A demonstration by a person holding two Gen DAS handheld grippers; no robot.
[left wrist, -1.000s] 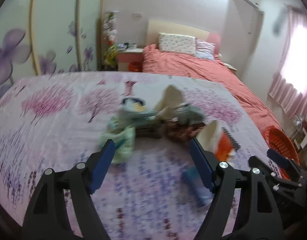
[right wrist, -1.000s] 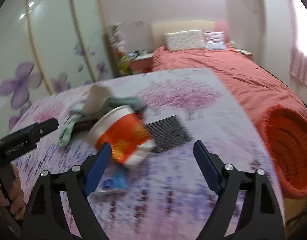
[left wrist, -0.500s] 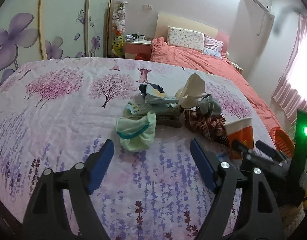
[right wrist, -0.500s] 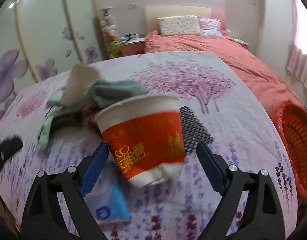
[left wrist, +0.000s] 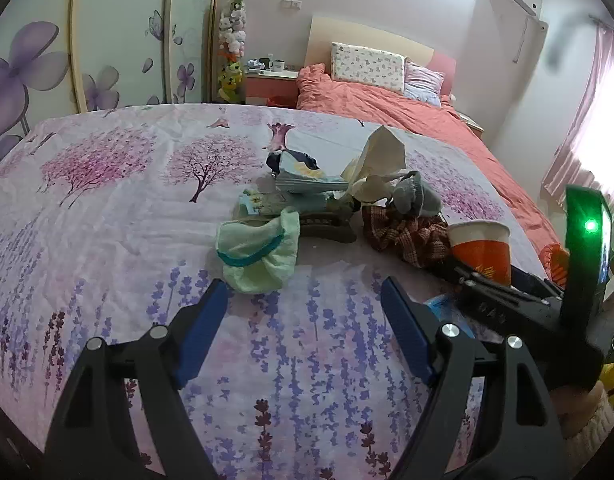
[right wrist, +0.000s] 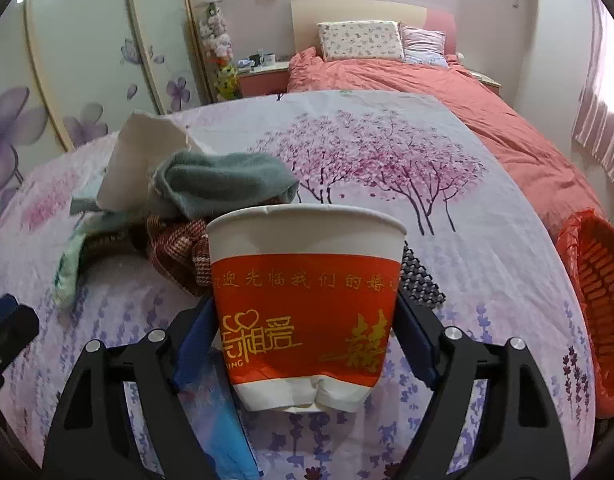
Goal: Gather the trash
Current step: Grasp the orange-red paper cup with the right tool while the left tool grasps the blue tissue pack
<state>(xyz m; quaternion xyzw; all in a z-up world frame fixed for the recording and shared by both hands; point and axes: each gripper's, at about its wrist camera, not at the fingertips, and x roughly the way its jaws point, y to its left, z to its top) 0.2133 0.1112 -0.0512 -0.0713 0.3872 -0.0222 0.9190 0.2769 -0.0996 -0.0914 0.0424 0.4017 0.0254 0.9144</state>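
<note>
**Cup in the right gripper, basket off to the right**

Left wrist view: the left gripper (left wrist: 303,312) hangs open over the flowered bedspread (left wrist: 107,208), its blue pads wide apart with nothing between them. Just ahead, at mid-frame, lies a pile of clutter: a pale green cloth (left wrist: 259,254), crumpled paper (left wrist: 381,160), a grey sock (left wrist: 417,198) and a checked rag (left wrist: 403,230). At the right edge the paper cup (left wrist: 481,248) stands upright in the other tool, with a sliver of the orange basket (left wrist: 553,256) beyond it.

Right wrist view: the right gripper (right wrist: 307,328) is clamped on the paper cup (right wrist: 307,312), pads pressing its red band from both sides; the cup's long axis runs up the frame, mouth at the top, base dented. The orange basket (right wrist: 599,300) sits at the right edge of the frame, beside the bed and lower than the bedspread. A blue packet (right wrist: 227,436) lies under the cup at lower left.

The next move probably turns on that offset: the basket lies to the right of the cup, so the right gripper is the nearer one to carry it across.
</note>
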